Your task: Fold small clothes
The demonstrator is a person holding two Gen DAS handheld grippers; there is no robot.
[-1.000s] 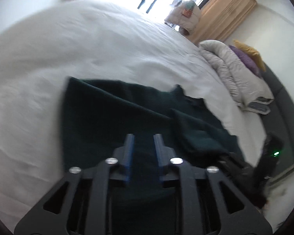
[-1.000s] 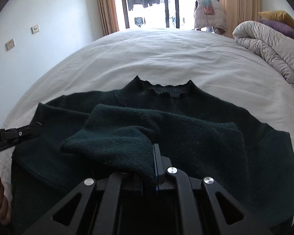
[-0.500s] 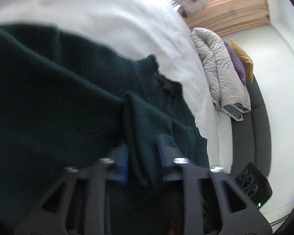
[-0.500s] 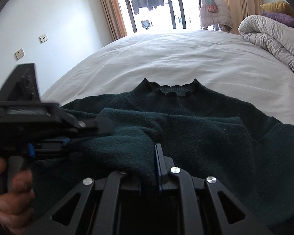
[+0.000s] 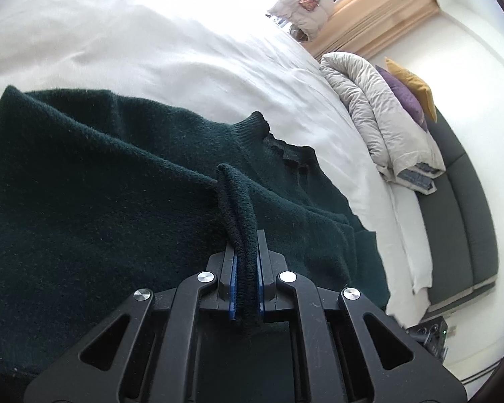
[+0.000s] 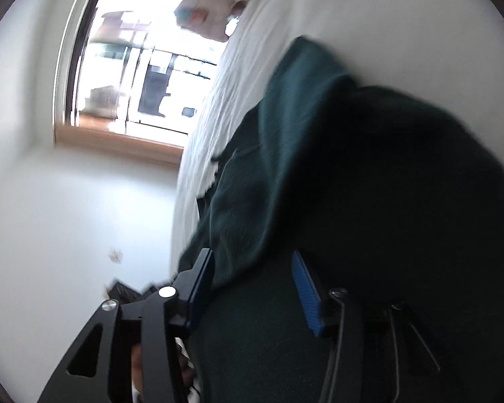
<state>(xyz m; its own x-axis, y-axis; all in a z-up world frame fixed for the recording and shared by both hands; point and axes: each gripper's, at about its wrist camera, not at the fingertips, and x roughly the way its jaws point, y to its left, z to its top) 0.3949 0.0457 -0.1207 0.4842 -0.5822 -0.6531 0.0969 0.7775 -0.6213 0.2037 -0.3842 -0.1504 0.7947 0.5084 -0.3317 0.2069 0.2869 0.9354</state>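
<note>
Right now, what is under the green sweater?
The dark green sweater lies on a white bed sheet, which shows all around it. Whatever sits beneath the sweater's middle is covered. The left tool pinches one knit edge of it.

Sweater (image 5: 100, 184) dark green; bed sheet (image 5: 151, 50) white; duvet (image 5: 379, 107) pale grey; pillows purple (image 5: 403, 97), mustard (image 5: 416, 80); curtain (image 5: 376, 16) tan; gripper pads (image 6: 305, 288) blue.
</note>
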